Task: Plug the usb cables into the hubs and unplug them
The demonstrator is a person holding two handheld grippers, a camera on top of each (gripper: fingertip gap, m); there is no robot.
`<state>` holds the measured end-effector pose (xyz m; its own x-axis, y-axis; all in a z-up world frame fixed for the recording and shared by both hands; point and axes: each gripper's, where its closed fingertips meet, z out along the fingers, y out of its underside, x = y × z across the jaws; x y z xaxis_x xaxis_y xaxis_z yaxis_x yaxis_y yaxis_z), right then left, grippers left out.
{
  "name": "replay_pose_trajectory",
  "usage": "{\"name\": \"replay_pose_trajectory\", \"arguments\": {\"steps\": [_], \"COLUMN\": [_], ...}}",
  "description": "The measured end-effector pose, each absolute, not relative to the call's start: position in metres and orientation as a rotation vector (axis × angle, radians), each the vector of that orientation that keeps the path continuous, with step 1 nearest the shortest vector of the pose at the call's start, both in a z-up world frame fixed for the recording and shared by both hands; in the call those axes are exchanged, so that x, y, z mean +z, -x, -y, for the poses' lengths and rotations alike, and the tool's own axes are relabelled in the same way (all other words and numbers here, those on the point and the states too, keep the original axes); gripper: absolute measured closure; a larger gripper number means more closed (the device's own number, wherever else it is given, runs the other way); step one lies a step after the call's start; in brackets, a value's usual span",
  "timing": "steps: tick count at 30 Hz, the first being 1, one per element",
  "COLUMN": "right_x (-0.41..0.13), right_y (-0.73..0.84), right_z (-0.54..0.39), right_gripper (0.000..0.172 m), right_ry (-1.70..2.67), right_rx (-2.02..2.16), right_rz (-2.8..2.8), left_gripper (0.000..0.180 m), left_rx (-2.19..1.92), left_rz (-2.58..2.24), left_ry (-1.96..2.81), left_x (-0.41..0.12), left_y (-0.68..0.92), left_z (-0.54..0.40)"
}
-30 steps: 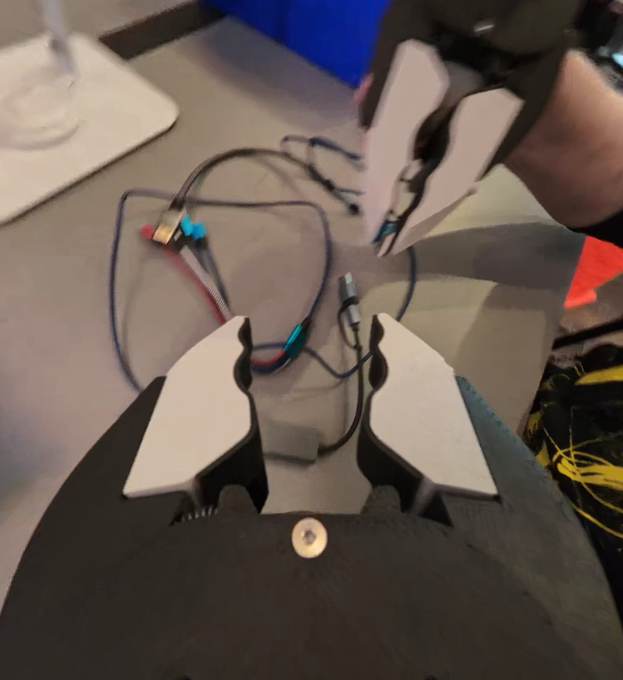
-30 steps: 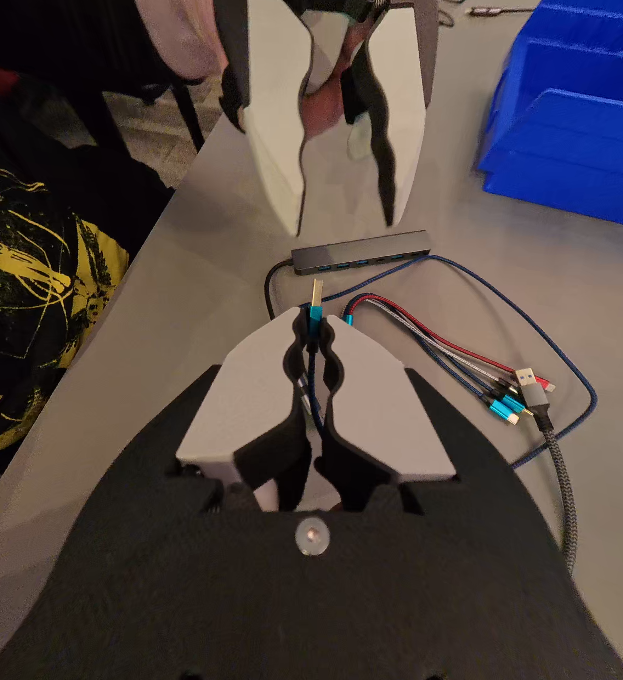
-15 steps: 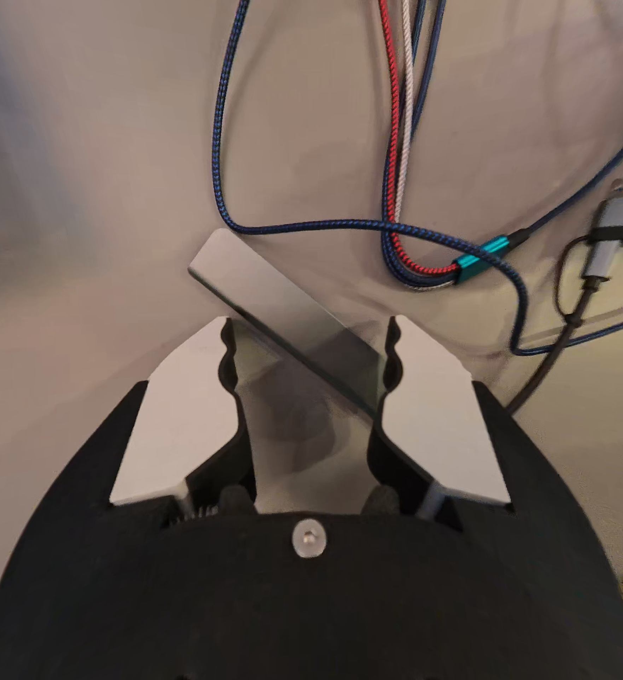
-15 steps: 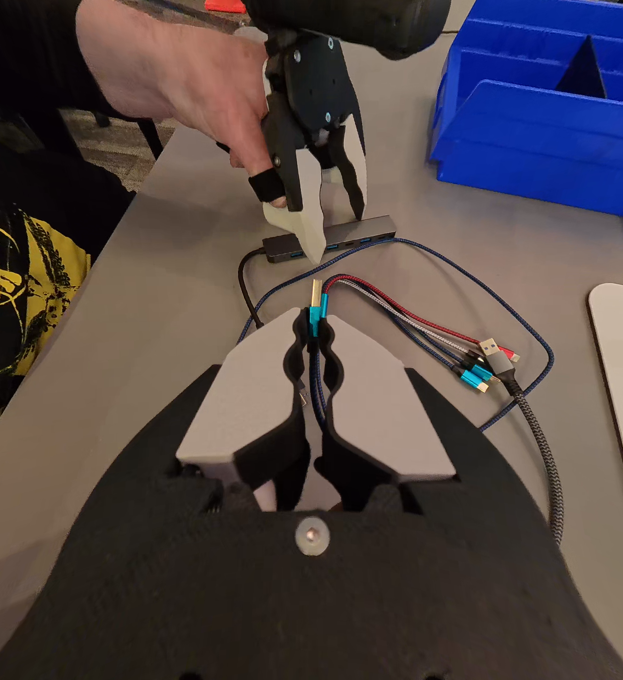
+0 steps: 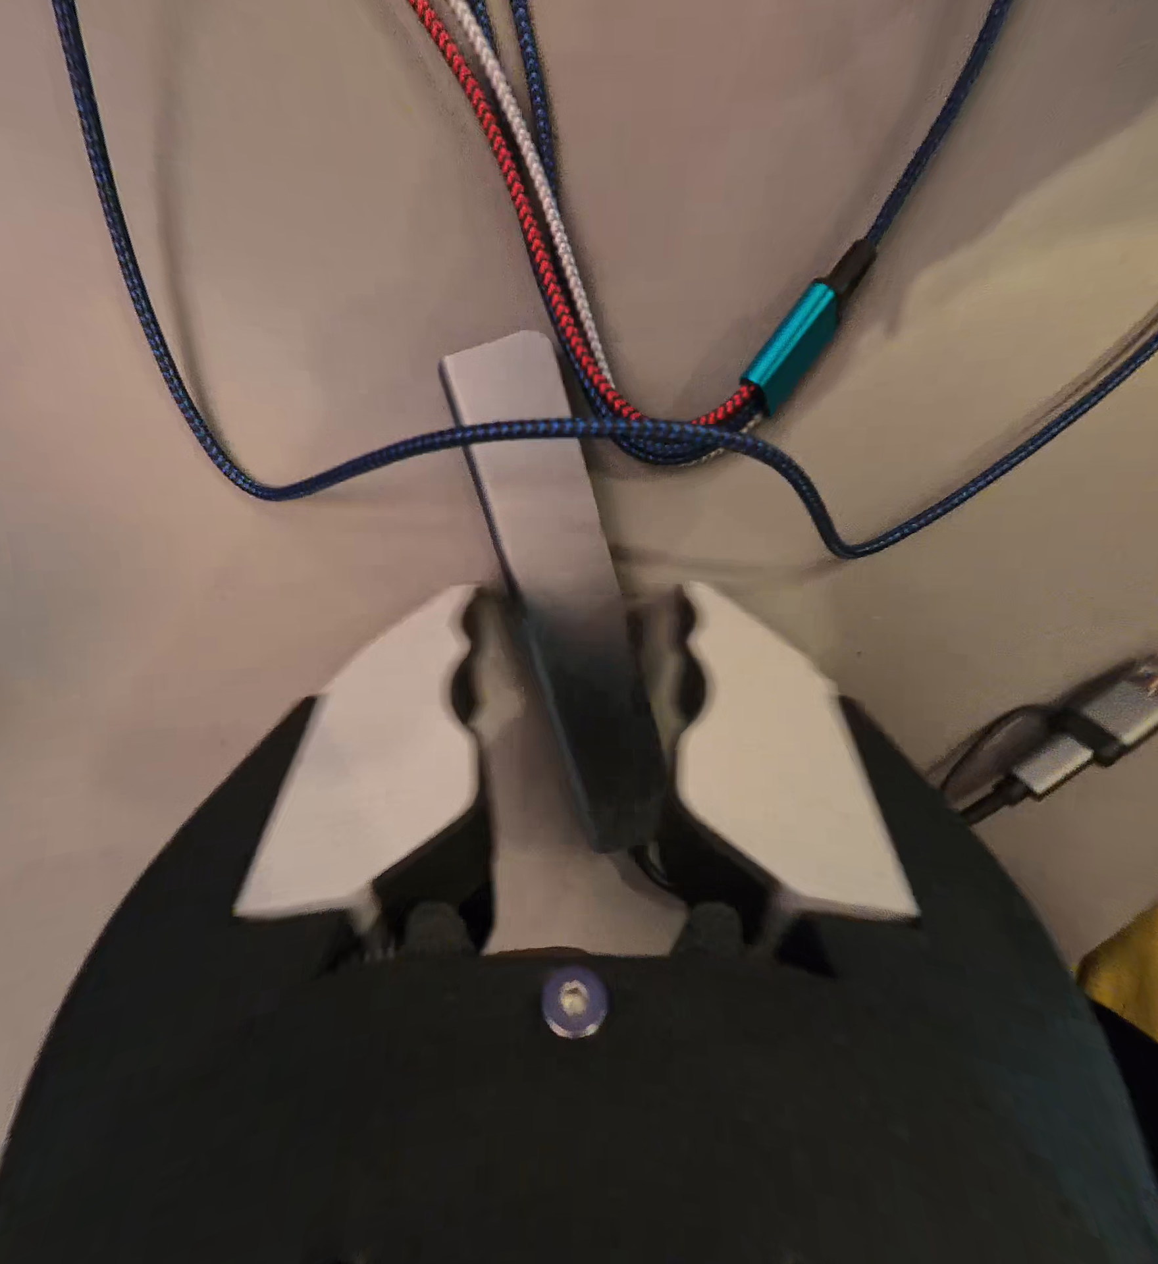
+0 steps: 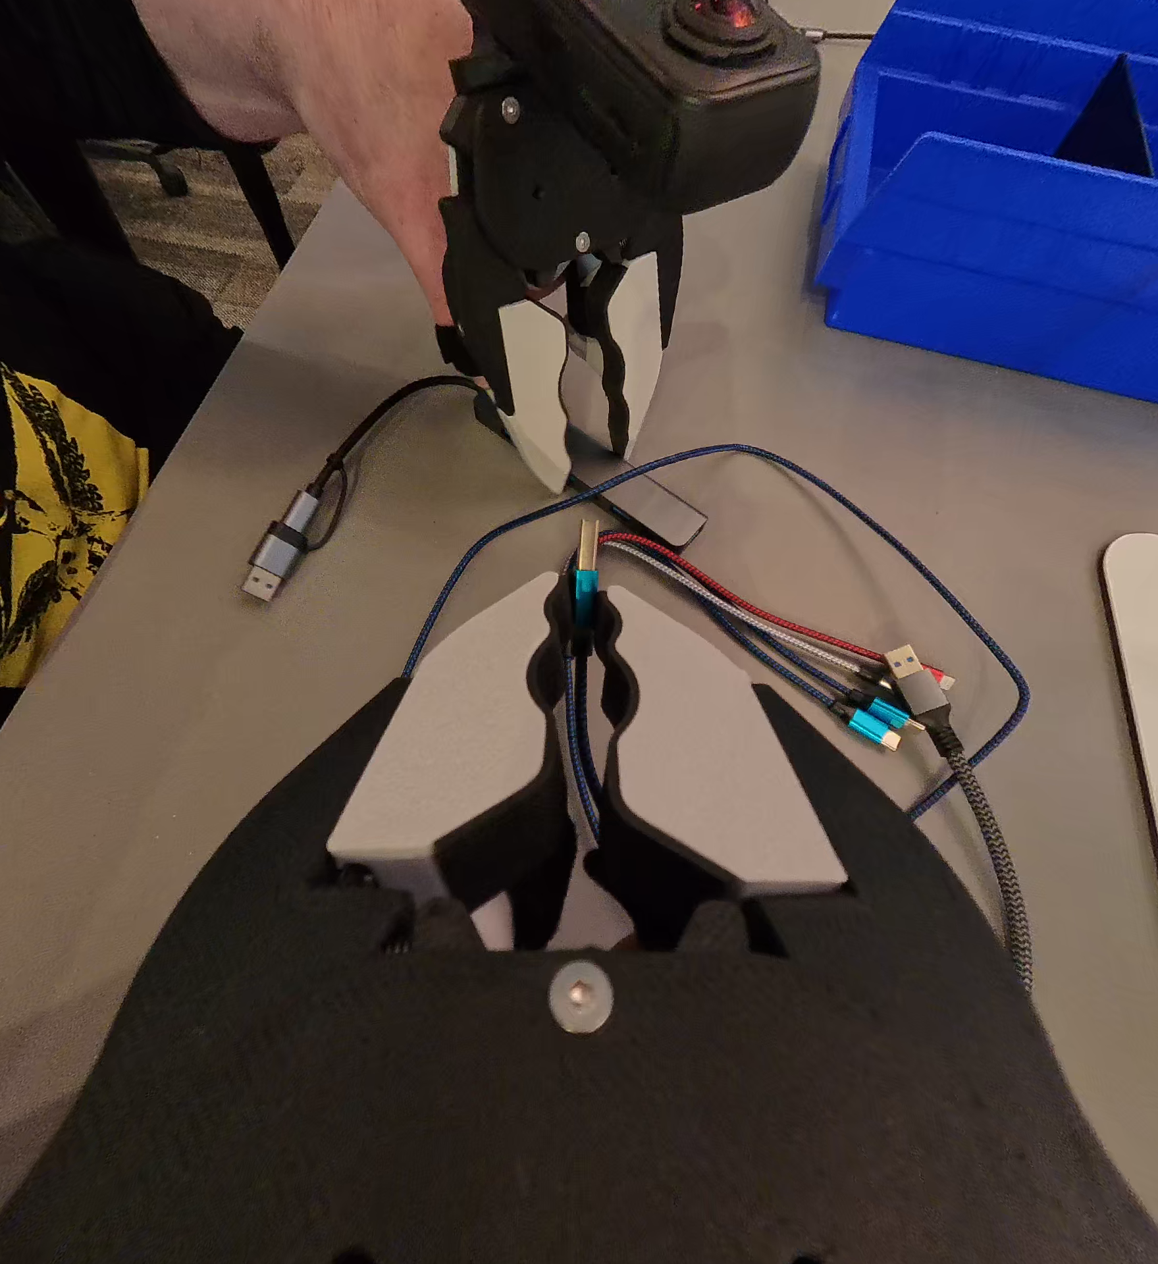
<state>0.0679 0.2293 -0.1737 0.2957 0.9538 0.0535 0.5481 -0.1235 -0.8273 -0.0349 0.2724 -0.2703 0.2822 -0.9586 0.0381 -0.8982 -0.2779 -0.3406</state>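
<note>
Steadying comes first, at upper centre of the right wrist view: the left gripper (image 6: 579,438) stands over the grey hub (image 6: 658,509) with a finger on either side of the cord end. Its own view shows slivers of gap between each pad and the hub's edges, so it counts as open around the hub rather than clamped; blur makes that judgement less than certain. It should probably close squarely across the narrow width before any push arrives, or the hub will likely skid on the table (image 6: 186,684).

Lower in the centre of that frame, the right gripper (image 6: 583,609) is closed tight on the teal USB plug (image 6: 583,595), metal tongue pointing forward, blue braided cable (image 6: 579,739) running back between the fingers. The plug sits just short of the hub's port side, roughly level but not aimed at a slot. A loop of that blue cable crosses the hub's top and could snag; swing the plug around it, match the tongue's flat to the port, then press straight.

Right of centre lie the spare connectors (image 6: 897,698), apart from the work.
</note>
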Motion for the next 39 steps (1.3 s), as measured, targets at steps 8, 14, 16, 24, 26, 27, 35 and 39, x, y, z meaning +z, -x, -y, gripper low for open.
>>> {"name": "replay_pose_trajectory", "arguments": {"steps": [8, 14, 16, 24, 26, 27, 35, 39], "right_x": [-0.173, -0.171, -0.171, -0.159, -0.155, -0.154, -0.153, -0.145], "right_y": [-0.068, -0.072, -0.072, -0.071, -0.068, -0.066, -0.052, -0.036], "right_z": [-0.23, -0.234, -0.236, -0.24, -0.239, -0.238, -0.234, -0.236], "right_gripper": [0.166, 0.166, 0.166, 0.166, 0.166, 0.166, 0.166, 0.167], "right_ry": [1.783, 1.789, 1.794, 1.805, 1.801, 1.8, 1.821, 1.831], "right_rx": [0.656, 0.686, 0.691, 0.774, 0.805, 0.812, 0.809, 0.897], "right_rz": [1.351, 1.305, 1.288, 1.176, 1.158, 1.157, 1.177, 1.091], "left_gripper": [0.15, 0.15, 0.15, 0.15, 0.15, 0.15, 0.15, 0.15], "left_rx": [-0.302, -0.325, -0.3, -0.305, -0.192, -0.128, -0.038, -0.113], "left_rz": [-1.702, -1.569, -1.512, -1.262, -1.329, -1.34, -1.275, -1.227], "left_ry": [2.26, 2.168, 2.128, 1.99, 2.02, 2.0, 1.97, 1.777], "left_x": [-0.271, -0.257, -0.246, -0.203, -0.208, -0.205, -0.175, -0.146], "left_y": [0.03, 0.038, 0.042, 0.058, 0.069, 0.073, 0.104, 0.064], "left_z": [-0.272, -0.28, -0.288, -0.31, -0.309, -0.311, -0.322, -0.318]}}
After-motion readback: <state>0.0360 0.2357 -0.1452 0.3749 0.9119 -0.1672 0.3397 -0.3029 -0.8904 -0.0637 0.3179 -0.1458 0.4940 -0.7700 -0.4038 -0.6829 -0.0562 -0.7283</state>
